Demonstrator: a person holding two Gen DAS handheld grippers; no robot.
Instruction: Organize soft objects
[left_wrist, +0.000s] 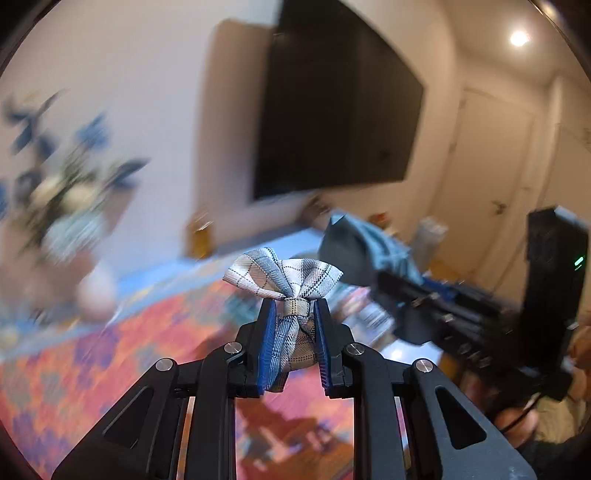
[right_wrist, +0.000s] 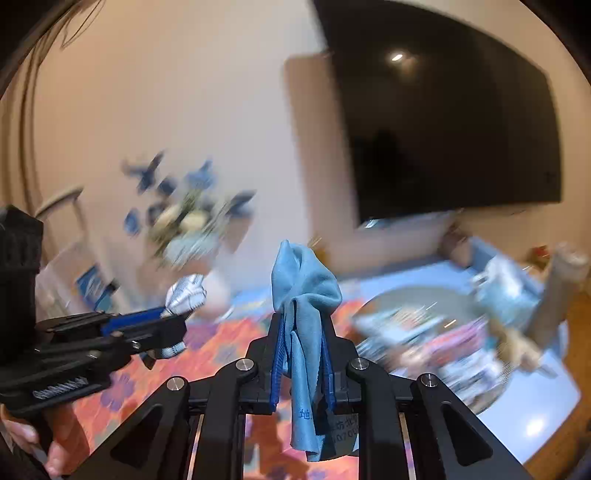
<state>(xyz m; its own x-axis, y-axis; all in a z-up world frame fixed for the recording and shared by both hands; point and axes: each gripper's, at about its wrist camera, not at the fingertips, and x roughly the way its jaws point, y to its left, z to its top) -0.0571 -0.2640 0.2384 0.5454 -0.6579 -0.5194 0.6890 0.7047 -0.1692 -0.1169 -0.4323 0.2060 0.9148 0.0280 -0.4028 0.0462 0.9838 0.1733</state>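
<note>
Jaws of the left gripper (left_wrist: 294, 314) clamp a plaid bow tie (left_wrist: 282, 280); the right gripper (right_wrist: 303, 332) pinches a blue cloth (right_wrist: 303, 295).

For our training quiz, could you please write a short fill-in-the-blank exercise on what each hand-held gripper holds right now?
1. The left hand-held gripper is shut on a ____ cloth.
2. The right hand-held gripper is shut on a plain ____ cloth.
3. On the wall hangs a dark ____.

Missing words: plaid; blue; television
</note>
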